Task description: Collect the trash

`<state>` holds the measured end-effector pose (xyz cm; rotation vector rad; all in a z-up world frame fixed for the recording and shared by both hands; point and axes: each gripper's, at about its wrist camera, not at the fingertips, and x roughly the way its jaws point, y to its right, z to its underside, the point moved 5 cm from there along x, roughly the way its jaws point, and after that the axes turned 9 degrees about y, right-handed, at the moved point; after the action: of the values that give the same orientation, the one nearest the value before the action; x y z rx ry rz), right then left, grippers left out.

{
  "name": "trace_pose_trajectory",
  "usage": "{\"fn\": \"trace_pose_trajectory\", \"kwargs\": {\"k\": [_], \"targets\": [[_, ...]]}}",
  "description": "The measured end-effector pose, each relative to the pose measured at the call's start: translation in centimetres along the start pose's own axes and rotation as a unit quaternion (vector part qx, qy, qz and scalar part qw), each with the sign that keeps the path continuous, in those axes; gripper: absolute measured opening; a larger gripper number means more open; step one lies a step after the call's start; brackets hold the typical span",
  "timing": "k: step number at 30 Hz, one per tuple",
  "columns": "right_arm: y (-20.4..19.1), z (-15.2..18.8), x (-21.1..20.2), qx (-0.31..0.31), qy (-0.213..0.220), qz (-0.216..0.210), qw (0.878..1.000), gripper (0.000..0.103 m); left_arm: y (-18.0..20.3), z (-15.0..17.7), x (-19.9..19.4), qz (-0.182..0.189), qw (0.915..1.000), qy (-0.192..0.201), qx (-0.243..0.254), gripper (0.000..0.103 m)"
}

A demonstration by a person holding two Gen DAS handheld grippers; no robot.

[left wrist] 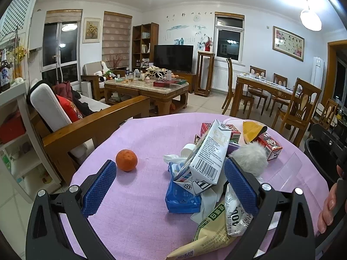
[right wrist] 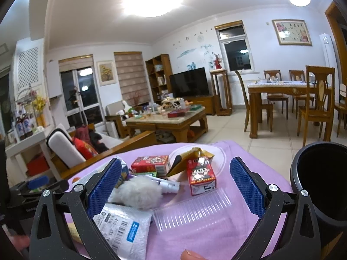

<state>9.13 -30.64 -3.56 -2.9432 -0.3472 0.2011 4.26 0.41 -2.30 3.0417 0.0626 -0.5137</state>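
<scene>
A heap of trash lies on the lilac-clothed table [left wrist: 138, 138]. My left gripper [left wrist: 170, 164] is open, low over the heap. Between its fingers lie a white milk carton [left wrist: 206, 158] and a blue tissue pack [left wrist: 184, 197]. A yellow-green bag [left wrist: 208, 236] and a white mailer [left wrist: 236, 214] lie nearest the camera. My right gripper [right wrist: 176, 162] is also open. It spans a clear plastic cup [right wrist: 190, 212] on its side, an upright red drink carton [right wrist: 200, 175] and a grey fluffy ball [right wrist: 138, 192]. The black bin [right wrist: 321, 182] stands just right of it.
An orange [left wrist: 126, 160] sits apart, left of the heap. A second red carton [right wrist: 150, 163], a gold wrapper [right wrist: 184, 158] and a clear plate [right wrist: 219, 158] lie at the far side. A wooden sofa arm [left wrist: 97, 125] runs beyond the left edge. A fingertip [right wrist: 190, 254] shows at the bottom.
</scene>
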Motion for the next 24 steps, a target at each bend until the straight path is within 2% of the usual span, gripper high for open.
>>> {"fn": "trace_pose_trajectory", "kwargs": {"k": [24], "targets": [[0.65, 0.59, 0.46, 0.023, -0.007, -0.005, 1.000, 0.099, -0.23, 0.28, 0.00, -0.004, 1.0000, 0.000, 0.005, 0.098]]}}
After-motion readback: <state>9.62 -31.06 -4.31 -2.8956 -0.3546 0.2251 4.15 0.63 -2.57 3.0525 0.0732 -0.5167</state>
